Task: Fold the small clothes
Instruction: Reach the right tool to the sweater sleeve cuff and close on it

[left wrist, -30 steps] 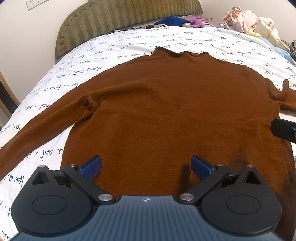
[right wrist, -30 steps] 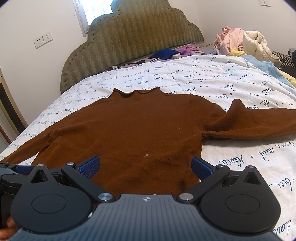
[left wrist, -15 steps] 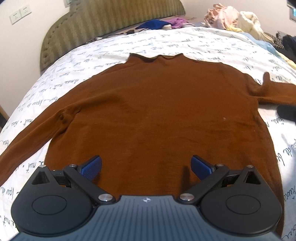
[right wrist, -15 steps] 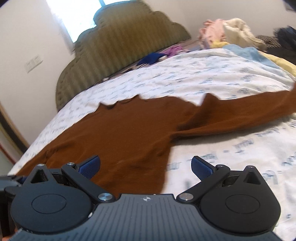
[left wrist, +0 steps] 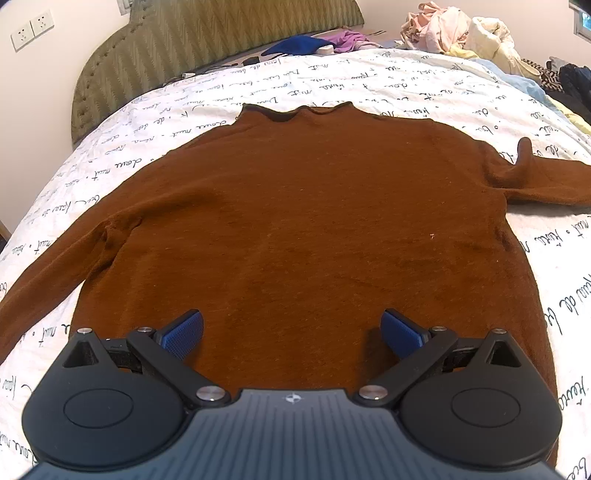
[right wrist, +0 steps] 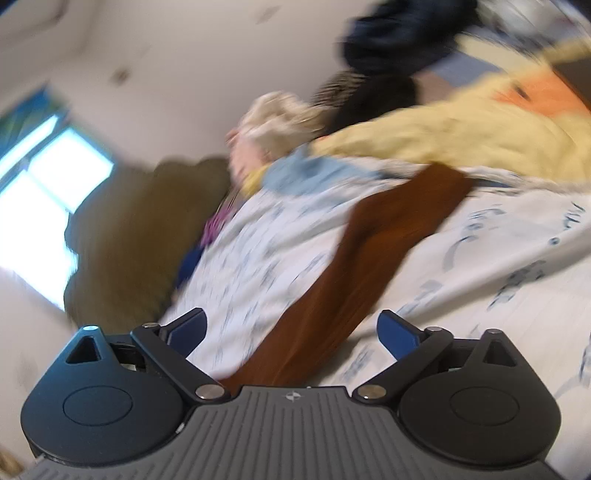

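On the bed (left wrist: pixel 332 77), brown sweater (left wrist: pixel 303 221) flat; both hand-held grippers (left wrist: pixel 291 332) (right wrist: pixel 290 332) wide, empty.

One brown sweater (left wrist: pixel 295 221), two grippers, one bed (left wrist: pixel 332 81).

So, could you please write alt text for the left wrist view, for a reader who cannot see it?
A brown long-sleeved sweater lies flat on a white bedspread printed with script, sleeves spread to both sides. The left gripper hangs open above its lower hem, holding nothing. Behind are a green headboard and a pile of clothes.
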Available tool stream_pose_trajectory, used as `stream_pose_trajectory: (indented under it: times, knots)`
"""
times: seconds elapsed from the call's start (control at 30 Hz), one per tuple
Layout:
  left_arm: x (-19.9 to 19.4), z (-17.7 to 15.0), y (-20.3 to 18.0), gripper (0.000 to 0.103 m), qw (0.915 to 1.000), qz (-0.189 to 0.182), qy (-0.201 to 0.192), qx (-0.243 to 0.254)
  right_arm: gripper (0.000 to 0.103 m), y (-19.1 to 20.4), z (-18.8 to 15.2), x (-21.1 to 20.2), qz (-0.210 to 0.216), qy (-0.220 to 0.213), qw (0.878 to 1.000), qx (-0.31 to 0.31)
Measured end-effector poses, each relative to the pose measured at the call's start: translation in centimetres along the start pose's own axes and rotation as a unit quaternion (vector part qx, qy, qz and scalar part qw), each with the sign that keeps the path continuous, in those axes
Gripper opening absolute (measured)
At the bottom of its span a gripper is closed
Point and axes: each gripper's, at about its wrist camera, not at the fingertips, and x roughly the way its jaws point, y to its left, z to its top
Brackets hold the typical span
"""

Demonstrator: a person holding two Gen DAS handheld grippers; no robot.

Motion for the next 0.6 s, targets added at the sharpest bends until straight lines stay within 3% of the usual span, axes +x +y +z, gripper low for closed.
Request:
stream_pose_trajectory:
  times: [0.13,0.27,0.33,0.4,0.43,0.5,0.53,0.6]
  knots:
    - [0.2,0.0,-0.3,0.103,1.0,0.007,-0.001,0.001,0.09,-3.8,1.9,2.1,-0.026,-0.024,0.997,0.071]
    - [0.6,0.1,0.0,0.103,0.9999,0.008,0.003,-0.007,0.085,-5.5,3.3,3.9,-0.016,-0.045,0.994,0.097]
    - [0.7,0.1,0.1,0.103,0.9999,0.007,0.006,-0.008,0.078,-6.1,3.9,5.2,-0.012,-0.053,0.992,0.118]
    - [0.8,0.0,0.1,0.103,0.9999,0.006,0.009,-0.007,0.052,-6.5,4.6,6.3,-0.022,-0.056,0.988,0.14]
    - [0.8,0.0,0.1,0.103,0.9999,0.005,0.011,-0.006,0.045,-6.8,4.8,6.7,-0.028,-0.055,0.987,0.149]
    - [0.9,0.0,0.2,0.103,0.9999,0.006,0.012,-0.003,0.018,-7.3,4.7,7.0,-0.036,-0.052,0.985,0.163]
    - [0.8,0.0,0.3,0.103,0.9999,0.008,0.011,-0.004,0.012,-7.5,4.5,7.0,-0.041,-0.052,0.983,0.17]
    - [0.7,0.0,0.6,0.103,0.9999,0.013,0.006,-0.006,0.012,-7.4,4.3,6.3,-0.049,-0.063,0.983,0.164]
